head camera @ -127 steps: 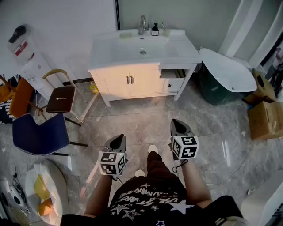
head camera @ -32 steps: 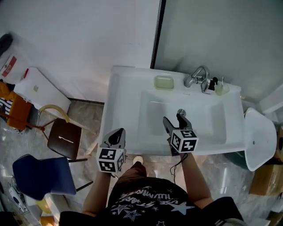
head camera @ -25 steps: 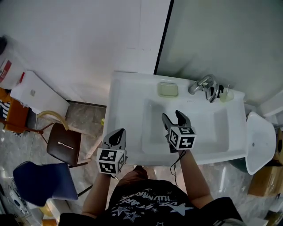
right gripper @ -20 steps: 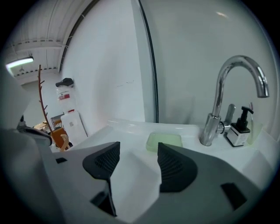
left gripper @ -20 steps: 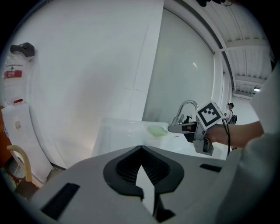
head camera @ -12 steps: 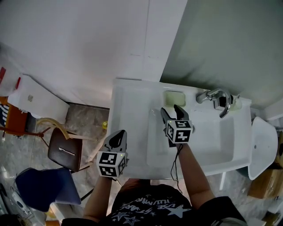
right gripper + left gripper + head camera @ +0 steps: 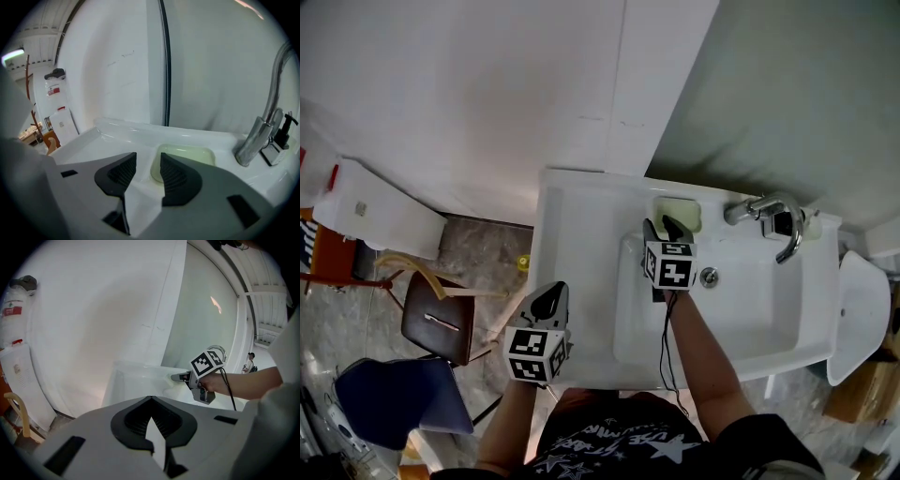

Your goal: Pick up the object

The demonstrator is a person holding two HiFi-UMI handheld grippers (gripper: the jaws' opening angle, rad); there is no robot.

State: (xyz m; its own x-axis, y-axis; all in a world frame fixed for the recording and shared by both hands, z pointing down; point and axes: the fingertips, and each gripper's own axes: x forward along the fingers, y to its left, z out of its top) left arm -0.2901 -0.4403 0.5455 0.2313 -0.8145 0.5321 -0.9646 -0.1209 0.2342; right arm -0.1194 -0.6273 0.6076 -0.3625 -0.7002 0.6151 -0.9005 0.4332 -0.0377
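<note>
Open basin (image 7: 750, 309) in front, wall (image 7: 581, 94) close behind soap dish (image 7: 686, 215), faucet (image 7: 769, 210) just right of it

The washbasin (image 7: 581, 281) is glossy white, ceramic by the look, smooth and catching the light. The tap (image 7: 253, 140) at the far right is polished, bright metal. The pale green soap dish (image 7: 192, 157) looks smooth and faintly shiny. The floor (image 7: 478, 248) on the left is glossy, stone-patterned tile, and the wall (image 7: 487, 84) is matt.

Grey left gripper (image 7: 550, 293), black jaws; starry black shirt (image 7: 609, 442).
</note>
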